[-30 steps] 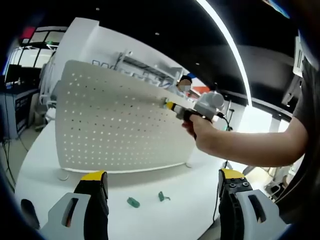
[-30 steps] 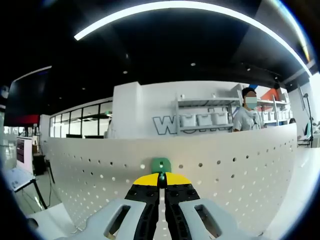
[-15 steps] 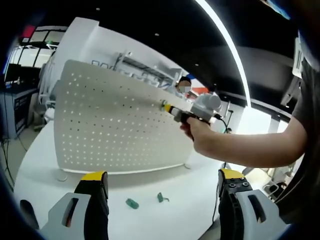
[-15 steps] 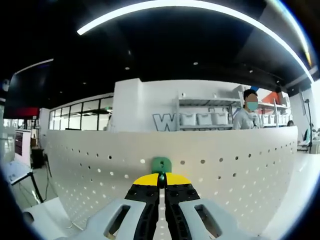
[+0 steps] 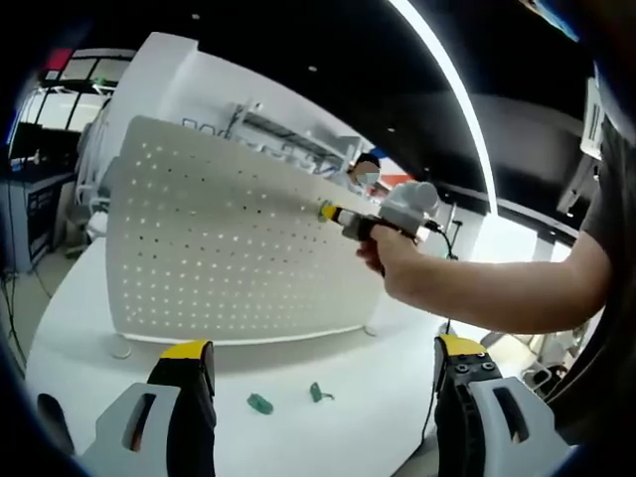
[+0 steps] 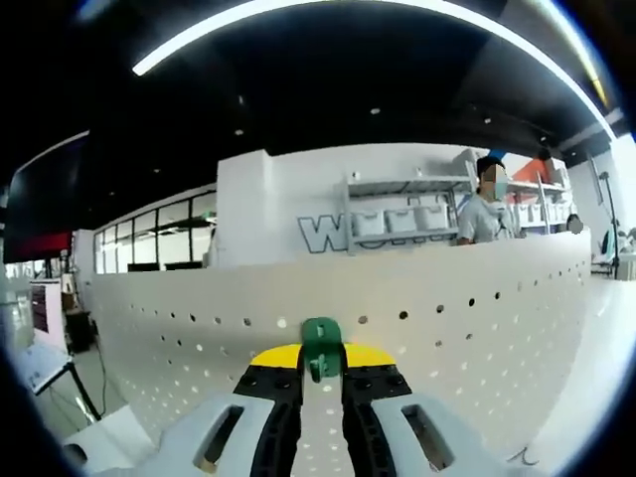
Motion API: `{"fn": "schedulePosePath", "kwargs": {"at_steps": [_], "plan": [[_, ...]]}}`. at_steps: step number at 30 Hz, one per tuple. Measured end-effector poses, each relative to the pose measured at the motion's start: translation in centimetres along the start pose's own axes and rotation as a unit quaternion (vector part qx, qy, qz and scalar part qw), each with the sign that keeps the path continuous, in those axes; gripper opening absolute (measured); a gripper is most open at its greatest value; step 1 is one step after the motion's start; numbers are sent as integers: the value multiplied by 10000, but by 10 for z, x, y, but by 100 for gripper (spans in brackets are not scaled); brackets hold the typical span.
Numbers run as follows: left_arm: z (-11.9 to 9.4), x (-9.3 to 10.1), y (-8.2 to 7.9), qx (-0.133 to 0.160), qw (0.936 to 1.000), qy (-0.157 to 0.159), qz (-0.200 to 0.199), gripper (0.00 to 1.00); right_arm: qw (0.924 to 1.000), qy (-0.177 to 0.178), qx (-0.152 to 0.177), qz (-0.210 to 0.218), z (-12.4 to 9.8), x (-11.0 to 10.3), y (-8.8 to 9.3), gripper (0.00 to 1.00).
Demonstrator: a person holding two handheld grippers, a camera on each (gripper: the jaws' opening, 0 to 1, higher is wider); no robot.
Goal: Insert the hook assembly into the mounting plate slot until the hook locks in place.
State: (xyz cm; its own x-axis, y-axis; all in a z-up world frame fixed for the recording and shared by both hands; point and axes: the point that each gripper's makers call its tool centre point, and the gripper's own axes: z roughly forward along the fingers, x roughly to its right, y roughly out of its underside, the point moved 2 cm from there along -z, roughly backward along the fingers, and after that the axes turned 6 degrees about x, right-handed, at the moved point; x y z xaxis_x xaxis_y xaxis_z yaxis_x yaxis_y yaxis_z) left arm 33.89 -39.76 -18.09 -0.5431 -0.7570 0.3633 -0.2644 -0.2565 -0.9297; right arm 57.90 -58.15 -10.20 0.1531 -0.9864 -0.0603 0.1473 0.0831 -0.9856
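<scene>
At the upright perforated mounting plate, the right claw presses a green hook against a hole just ahead of its tips; its jaws look slightly parted around the hook's stem, so the grip seems to be loosening. Whether the hook has locked cannot be told, though insertion appears nearly done. The left claw hangs wide apart and empty, with two spare green hooks on the white bench just ahead.
</scene>
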Motion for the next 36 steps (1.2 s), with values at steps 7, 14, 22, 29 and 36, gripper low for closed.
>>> {"fn": "schedulePosePath", "kwargs": {"at_steps": [7,14,22,29,36], "plan": [[0,2,0,-13,10000,7,43,93,9999,-46,-108,33,-4,-3,-1,15],[-3,5,-1,-23,9999,17,98,93,9999,-55,-83,-25,-11,-3,-11,14],[-6,11,3,-36,9999,35,105,92,10000,-62,-25,-55,-21,0,-26,15],[-8,14,4,-29,9999,49,151,92,9998,-163,17,-102,-34,-7,-36,17],[-12,14,7,-88,9998,18,176,91,9995,-224,25,-199,-52,-10,-41,18]]}}
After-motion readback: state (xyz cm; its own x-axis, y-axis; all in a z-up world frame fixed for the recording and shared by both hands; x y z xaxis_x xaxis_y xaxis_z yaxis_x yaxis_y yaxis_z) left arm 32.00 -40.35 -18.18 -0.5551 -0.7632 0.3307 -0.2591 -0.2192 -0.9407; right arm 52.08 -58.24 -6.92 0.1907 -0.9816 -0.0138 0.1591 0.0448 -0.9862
